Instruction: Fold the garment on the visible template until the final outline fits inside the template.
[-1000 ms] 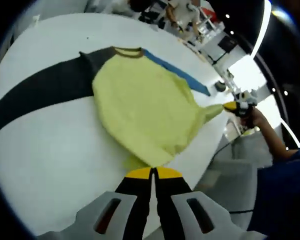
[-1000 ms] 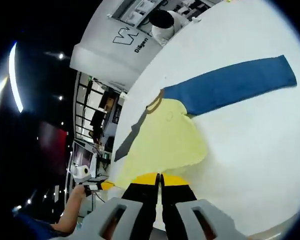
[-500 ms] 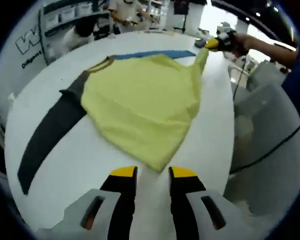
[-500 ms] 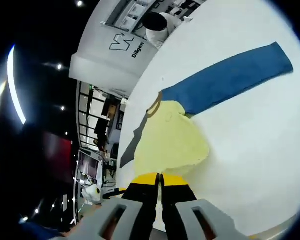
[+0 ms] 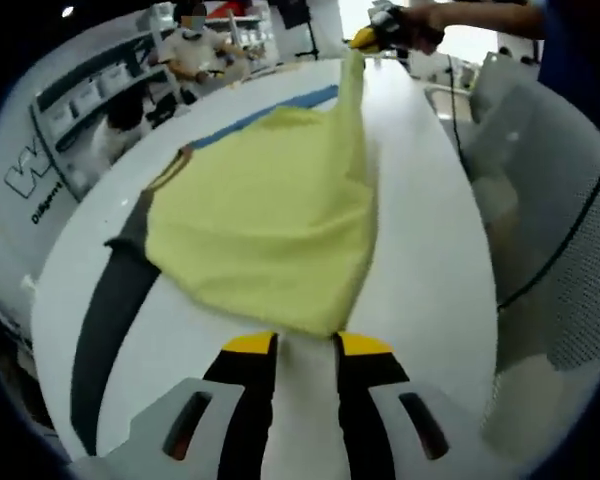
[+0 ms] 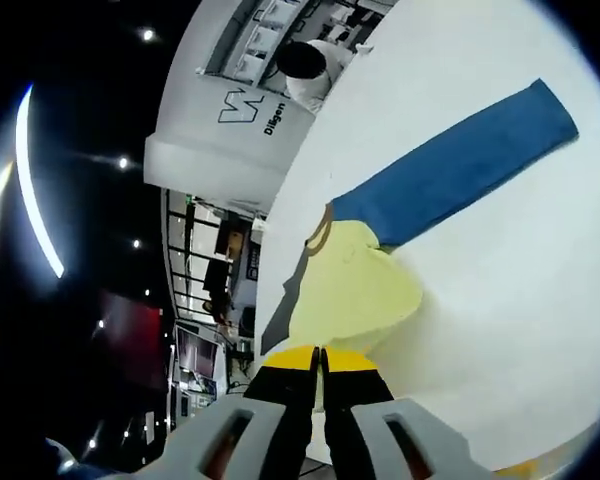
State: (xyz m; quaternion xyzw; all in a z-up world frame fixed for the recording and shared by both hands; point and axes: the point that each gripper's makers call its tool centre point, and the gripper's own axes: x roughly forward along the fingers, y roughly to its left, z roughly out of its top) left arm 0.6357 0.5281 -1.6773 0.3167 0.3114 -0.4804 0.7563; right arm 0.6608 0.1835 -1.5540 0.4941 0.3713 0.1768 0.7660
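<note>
1. While my left gripper [image 5: 300, 345] hangs over the near edge of the table [image 5: 430, 260] in the left gripper view, its fingers [image 5: 248, 345] are spread with nothing between them.
2. Just ahead of them lies the yellow shirt [image 5: 265, 225], its hem corner nearly at my fingertips.
3. A black sleeve [image 5: 115, 310] runs along the table's left edge; a blue sleeve [image 5: 270, 112] reaches toward the far edge.
4. At the far edge my right gripper [image 5: 368, 38], held in my hand [image 5: 420, 18], pinches a corner of the shirt and lifts it off the table in a taut peak.
5. In the right gripper view, my right gripper [image 6: 320, 352] has its fingers [image 6: 292, 355] pressed together on the shirt's [image 6: 355, 290] yellow cloth.
6. Beyond, the blue sleeve [image 6: 455, 165] lies flat, stretched toward the table's [image 6: 520, 300] far side, and the black sleeve [image 6: 285, 305] trails off at the left edge.
7. Behind the table stands a white wall [image 6: 235, 105] with lettering.
</note>
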